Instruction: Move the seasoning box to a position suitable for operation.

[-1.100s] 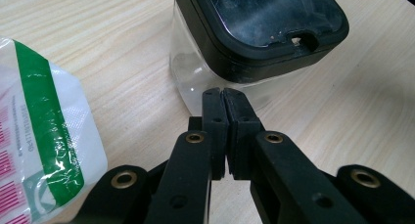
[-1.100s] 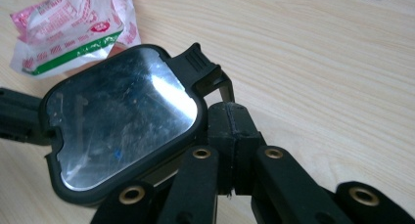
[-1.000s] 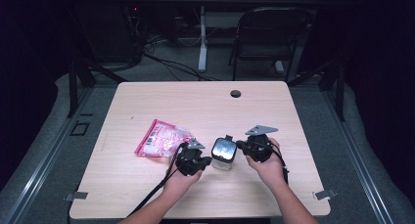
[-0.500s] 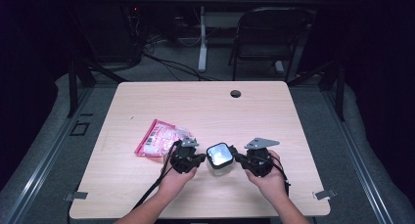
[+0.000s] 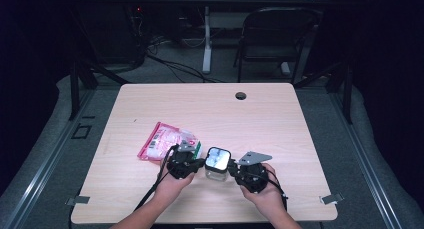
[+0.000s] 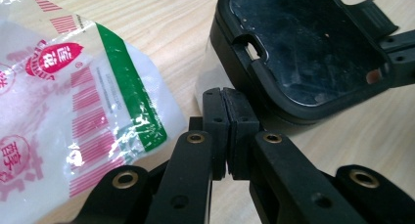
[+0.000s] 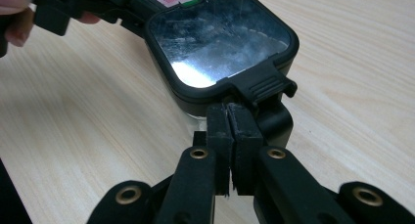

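Lit from overhead, confined to the table; surroundings and floor nearly black, purple noise in the dark margins. High view soft and low-detail, mild blur throughout, slight barrel bending at the table edges. Strong white glare on the container lid from above; same lid in the right gripper view shows a bright specular patch and visible scratches, and in the left gripper view reads dark and matte with dust specks. Plastic bag partly blown out, crinkle highlights. Gripper views bright, even, warm-toned; near jaws slightly soft, wood grain sharp mid-frame. Soft short shadows under the lid.
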### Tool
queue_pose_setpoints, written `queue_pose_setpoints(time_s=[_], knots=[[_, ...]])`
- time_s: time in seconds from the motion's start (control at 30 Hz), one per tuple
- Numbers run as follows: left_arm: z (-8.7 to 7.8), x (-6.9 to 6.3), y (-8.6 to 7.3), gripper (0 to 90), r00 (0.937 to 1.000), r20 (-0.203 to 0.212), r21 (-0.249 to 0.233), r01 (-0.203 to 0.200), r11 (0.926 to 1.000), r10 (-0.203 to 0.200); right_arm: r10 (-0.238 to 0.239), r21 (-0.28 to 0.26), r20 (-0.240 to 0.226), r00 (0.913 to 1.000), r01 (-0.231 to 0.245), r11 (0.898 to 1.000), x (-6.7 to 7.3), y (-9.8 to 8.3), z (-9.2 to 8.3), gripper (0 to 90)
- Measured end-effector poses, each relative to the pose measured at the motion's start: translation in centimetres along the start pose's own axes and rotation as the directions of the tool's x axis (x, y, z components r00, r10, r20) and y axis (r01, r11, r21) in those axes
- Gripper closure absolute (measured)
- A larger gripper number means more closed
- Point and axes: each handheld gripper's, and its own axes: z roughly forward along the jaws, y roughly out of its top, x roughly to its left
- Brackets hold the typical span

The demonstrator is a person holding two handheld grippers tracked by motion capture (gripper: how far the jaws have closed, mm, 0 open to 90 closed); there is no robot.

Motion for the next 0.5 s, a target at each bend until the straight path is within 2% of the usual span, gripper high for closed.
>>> queue_pose_setpoints(time_s=[0.07, 0.13, 0.17, 0.27, 0.3, 0.33, 0.4, 0.43, 0.5], knots=[[-0.1, -0.2, -0.3, 88.1, 0.9996, 0.028, -0.004, 0.01, 0.9999, -0.01, 0.02, 0.001, 0.001, 0.9998, -0.02, 1.0, -0.1, -0.2, -0.2, 87.5], [-0.1, -0.3, -0.4, 87.6, 0.9995, 0.033, -0.004, 0.003, 1.0, -0.003, 0.022, -0.006, -0.002, 0.9997, -0.022, 1.0, -0.1, -0.3, -0.4, 87.2], [-0.2, -0.4, -0.6, 86.2, 0.9989, 0.047, -0.002, 0.002, 1.0, -0.001, 0.025, -0.016, 0.0, 0.9997, -0.025, 1.0, 0.0, -0.4, -1.1, 86.3], [-0.2, -0.5, -0.7, 85.3, 0.9987, 0.05, -0.005, -0.002, 1.0, 0.003, 0.026, -0.035, 0.009, 0.9996, -0.026, 0.999, -0.1, -0.4, -1.7, 85.7], [-0.3, -0.5, -0.7, 85.3, 0.9988, 0.05, -0.008, -0.005, 1.0, 0.006, 0.034, -0.051, 0.021, 0.9992, -0.033, 0.998, -0.2, -0.3, -2.0, 85.4], [-0.4, -0.5, -0.7, 85.2, 0.9987, 0.05, -0.013, -0.002, 0.9999, 0.003, 0.04, -0.07, 0.053, 0.9978, -0.036, 0.997, -0.5, 0.0, -2.4, 84.8], [-0.5, -0.6, -0.7, 85.2, 0.9986, 0.053, -0.023, 0.006, 0.9997, -0.004, 0.048, -0.082, 0.065, 0.9967, -0.043, 0.996, -0.7, 0.2, -2.4, 84.0], [-0.6, -0.6, -0.6, 85.3, 0.9985, 0.055, -0.027, 0.006, 0.9996, -0.005, 0.076, -0.104, 0.086, 0.9934, -0.067, 0.992, -0.9, 0.6, -2.5, 79.8], [-0.6, -0.6, -0.6, 85.3, 0.9983, 0.059, -0.027, 0.007, 0.9996, -0.005, 0.083, -0.122, 0.101, 0.9913, -0.071, 0.99, -1.0, 0.8, -2.3, 78.5]])
